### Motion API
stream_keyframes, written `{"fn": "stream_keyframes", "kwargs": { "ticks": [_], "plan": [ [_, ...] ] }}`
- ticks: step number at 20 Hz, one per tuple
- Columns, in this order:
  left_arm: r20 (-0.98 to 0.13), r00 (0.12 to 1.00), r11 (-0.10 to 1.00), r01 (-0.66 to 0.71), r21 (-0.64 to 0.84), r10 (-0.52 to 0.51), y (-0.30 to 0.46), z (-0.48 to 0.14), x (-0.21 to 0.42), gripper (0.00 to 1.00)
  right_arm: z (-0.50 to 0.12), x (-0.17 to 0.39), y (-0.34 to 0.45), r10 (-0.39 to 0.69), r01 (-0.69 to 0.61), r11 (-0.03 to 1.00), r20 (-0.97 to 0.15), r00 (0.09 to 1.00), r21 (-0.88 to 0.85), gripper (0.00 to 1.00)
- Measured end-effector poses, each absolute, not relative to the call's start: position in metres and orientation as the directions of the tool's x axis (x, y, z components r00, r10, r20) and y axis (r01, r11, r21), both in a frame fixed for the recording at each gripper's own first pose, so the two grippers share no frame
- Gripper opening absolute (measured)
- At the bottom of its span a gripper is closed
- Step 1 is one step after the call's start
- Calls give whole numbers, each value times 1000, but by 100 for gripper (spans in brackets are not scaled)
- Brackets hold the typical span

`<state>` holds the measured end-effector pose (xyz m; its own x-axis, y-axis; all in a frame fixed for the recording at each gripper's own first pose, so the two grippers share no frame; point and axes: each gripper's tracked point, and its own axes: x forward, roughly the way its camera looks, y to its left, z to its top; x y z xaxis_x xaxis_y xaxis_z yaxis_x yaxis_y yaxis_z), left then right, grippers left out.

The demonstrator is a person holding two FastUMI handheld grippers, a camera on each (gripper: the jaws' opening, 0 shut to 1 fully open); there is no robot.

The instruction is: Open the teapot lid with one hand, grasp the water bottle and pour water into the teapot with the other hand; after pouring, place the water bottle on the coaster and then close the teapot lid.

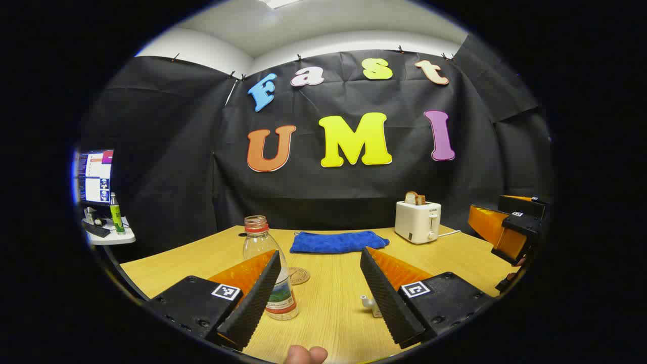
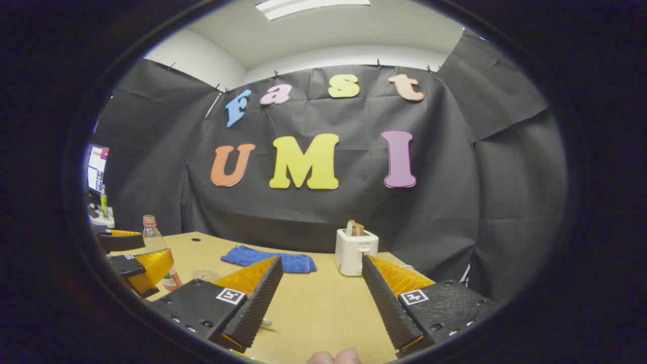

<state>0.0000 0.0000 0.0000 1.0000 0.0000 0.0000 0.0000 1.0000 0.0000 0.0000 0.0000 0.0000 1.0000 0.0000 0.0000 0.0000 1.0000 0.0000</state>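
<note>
A clear, uncapped water bottle [image 1: 260, 242] with a red neck ring stands on the wooden table [image 1: 328, 313], its lower part hidden behind the left finger of my left gripper [image 1: 320, 253]. That gripper is open with nothing between its fingers. A round coaster [image 1: 299, 276] lies just right of the bottle. A small white part, possibly the teapot's spout [image 1: 367, 302], pokes out from behind the right finger. My right gripper [image 2: 322, 259] is open above the table's right side. In its view the bottle [image 2: 150, 233] stands far left behind the left gripper [image 2: 136, 260], near the coaster [image 2: 204, 275].
A blue cloth [image 1: 338, 241] lies at the table's back, and a white toaster [image 1: 417, 221] holding bread stands to its right. A monitor [image 1: 94, 175] and a green bottle [image 1: 117, 214] sit on a side shelf at far left. The right gripper [image 1: 510, 230] hovers at the table's right edge.
</note>
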Motion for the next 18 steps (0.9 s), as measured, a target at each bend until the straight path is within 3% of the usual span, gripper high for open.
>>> {"fn": "stream_keyframes", "kwargs": {
  "ticks": [18],
  "plan": [
    [-9,1000,1000,24,12,-24,9,1,-1,99,-13,1,32,51,-50,998,-42,998,23,97]
  ]
}}
